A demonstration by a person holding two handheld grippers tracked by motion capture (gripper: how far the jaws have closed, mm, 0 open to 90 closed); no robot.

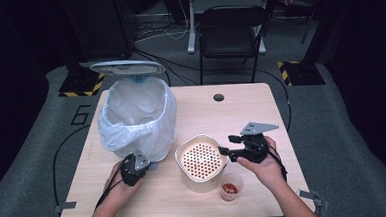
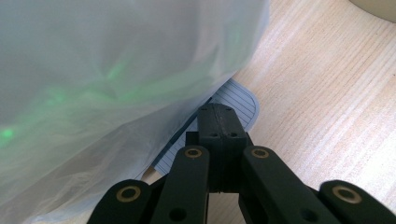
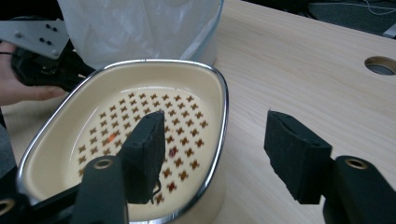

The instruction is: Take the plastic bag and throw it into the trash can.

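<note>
A pedal bin lined with a white plastic bag (image 1: 139, 116) stands at the table's left, its lid (image 1: 127, 68) raised. My left gripper (image 1: 143, 165) is shut, with nothing between its jaws; in the left gripper view its tip (image 2: 219, 116) rests on the bin's grey ribbed pedal (image 2: 240, 100), beside the bag (image 2: 116, 84). A cream perforated basket with a metal rim (image 1: 200, 136) sits mid-table. My right gripper (image 1: 225, 153) is open at its right rim. In the right gripper view (image 3: 217, 130), one jaw is inside the basket (image 3: 224, 107) and the other outside over the wood.
A small clear cup with red bits (image 1: 230, 187) stands just in front of the basket. A few red specks (image 3: 173, 151) lie on the basket's perforated floor. A cable hole (image 1: 218, 97) is at the table's far edge. A black chair (image 1: 232, 31) stands behind the table.
</note>
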